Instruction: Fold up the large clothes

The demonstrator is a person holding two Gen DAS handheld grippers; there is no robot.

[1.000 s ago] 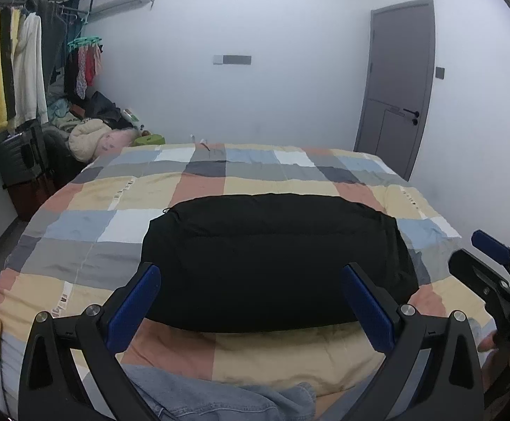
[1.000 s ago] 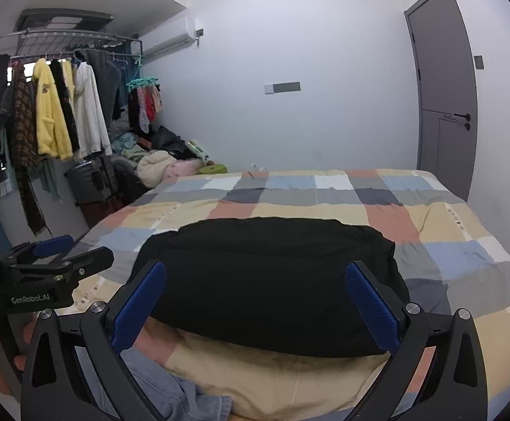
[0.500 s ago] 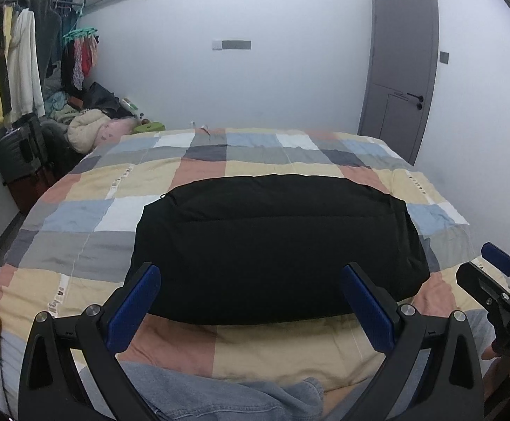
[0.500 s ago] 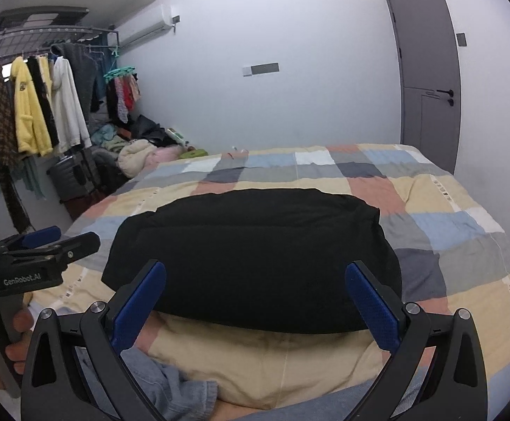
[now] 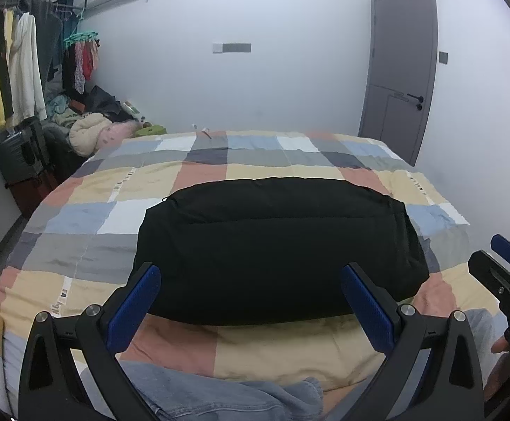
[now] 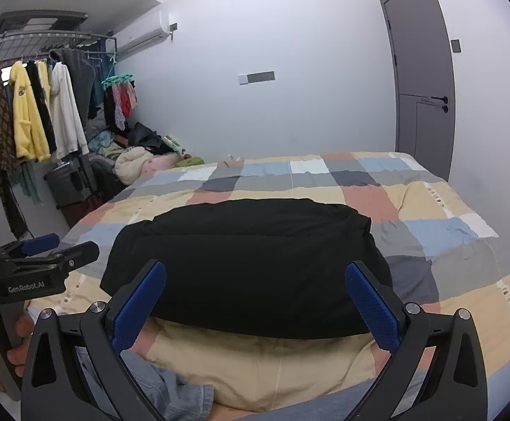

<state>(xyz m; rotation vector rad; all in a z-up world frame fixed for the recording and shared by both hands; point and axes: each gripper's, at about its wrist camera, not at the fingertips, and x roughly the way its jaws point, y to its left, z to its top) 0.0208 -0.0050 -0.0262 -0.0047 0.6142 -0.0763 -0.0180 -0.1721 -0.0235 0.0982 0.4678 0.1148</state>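
Left wrist view: both claws, left claw (image 5: 251, 298) and right claw (image 6: 255, 298), are held wide open, empty; black garment (image 5: 276, 245) ahead should be gripped at its near corners.

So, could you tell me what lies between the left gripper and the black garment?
Only bare checked quilt: the left gripper hangs open short of the black garment, as the left wrist view shows.
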